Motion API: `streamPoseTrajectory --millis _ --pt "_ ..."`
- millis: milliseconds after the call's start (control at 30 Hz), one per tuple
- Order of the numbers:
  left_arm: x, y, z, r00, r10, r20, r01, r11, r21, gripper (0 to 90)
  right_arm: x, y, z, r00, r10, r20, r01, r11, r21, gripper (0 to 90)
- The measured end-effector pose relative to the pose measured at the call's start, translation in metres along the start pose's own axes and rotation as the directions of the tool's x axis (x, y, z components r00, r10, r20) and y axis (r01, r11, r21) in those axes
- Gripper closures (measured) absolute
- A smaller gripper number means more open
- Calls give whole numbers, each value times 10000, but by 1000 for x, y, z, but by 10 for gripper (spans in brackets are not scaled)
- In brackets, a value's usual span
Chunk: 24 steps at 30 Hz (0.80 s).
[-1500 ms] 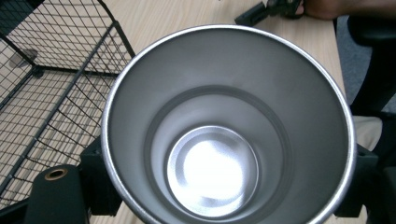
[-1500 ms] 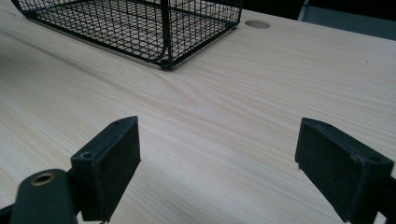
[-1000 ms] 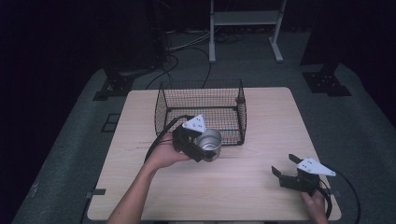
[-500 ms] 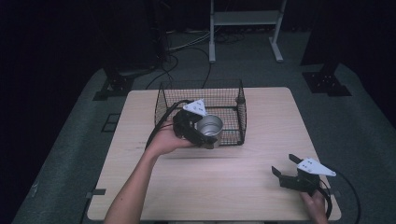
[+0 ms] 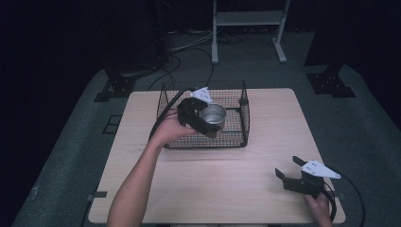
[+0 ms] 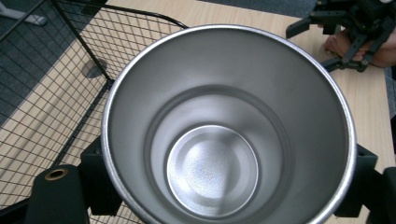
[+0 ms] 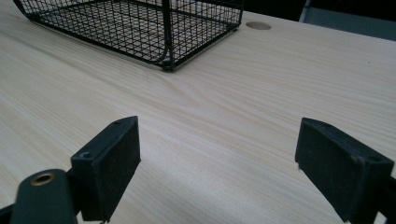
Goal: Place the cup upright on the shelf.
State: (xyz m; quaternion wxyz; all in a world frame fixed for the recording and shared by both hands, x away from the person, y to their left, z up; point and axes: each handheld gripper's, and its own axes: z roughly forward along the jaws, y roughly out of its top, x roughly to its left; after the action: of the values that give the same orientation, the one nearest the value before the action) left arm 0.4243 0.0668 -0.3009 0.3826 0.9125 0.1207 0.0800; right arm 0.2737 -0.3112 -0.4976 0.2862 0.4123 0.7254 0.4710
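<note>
My left tool (image 5: 204, 119) pinches a metal cup (image 5: 213, 116) between its two black jaws. In the left gripper view the jaws press on both sides of the cup (image 6: 229, 135), one low at the left and one low at the right, and I look straight into its open mouth down to the round bottom. The cup is empty and its inside is dull grey metal.

In the high view my left hand (image 5: 169, 131) holds the tool over the wire basket (image 5: 243, 101). The cup is above the inside of the basket, near its front wall, with the mouth tilted toward me and to the right. Whether it touches the basket floor, I cannot tell.

The basket is black, with an open top, and stands on the far half of the worktop (image 5: 265, 156), a little left of the middle.

My right tool (image 5: 295, 177) is well apart from the basket, near the front right corner of the worktop, with my right hand (image 5: 320, 208) behind it. Its jaws are spread wide and hold nothing. In the right gripper view I see bare light wood between them, and a corner of the basket (image 7: 166, 44) further ahead.
</note>
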Motion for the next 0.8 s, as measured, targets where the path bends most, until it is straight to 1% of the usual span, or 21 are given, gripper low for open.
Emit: streamPoseTrajectory --millis 33,67,167,200,233,467,633,800 --pt "0 0 0 10000 0 0 0 10000 0 179 0 0 0 10000 0 0 0 10000 0 134" --pt "3 2 -1 9999 -91 -59 91 10000 -16 179 0 0 0 10000 -11 -4 11 10000 0 134" --pt "7 4 -2 9999 -74 -146 75 9999 66 179 0 0 0 10000 -15 -5 15 10000 -10 134" --pt "11 6 -3 9996 -182 -205 182 9998 30 179 0 0 0 10000 -37 -5 37 10000 -19 134" --pt "11 6 -3 9996 -182 -205 182 9998 30 179 0 0 0 10000 -37 -5 37 10000 -19 134" --pt "24 13 -4 9973 -435 -593 446 9989 173 179 0 0 0 10000 -28 -19 28 10000 -4 134" --pt "30 17 -4 9968 -519 -605 536 9982 266 179 0 0 0 10000 -30 -23 30 10000 -19 134" --pt "36 20 -4 9953 -652 -714 674 9973 286 179 0 0 0 10000 3 -45 -3 10000 -2 134"
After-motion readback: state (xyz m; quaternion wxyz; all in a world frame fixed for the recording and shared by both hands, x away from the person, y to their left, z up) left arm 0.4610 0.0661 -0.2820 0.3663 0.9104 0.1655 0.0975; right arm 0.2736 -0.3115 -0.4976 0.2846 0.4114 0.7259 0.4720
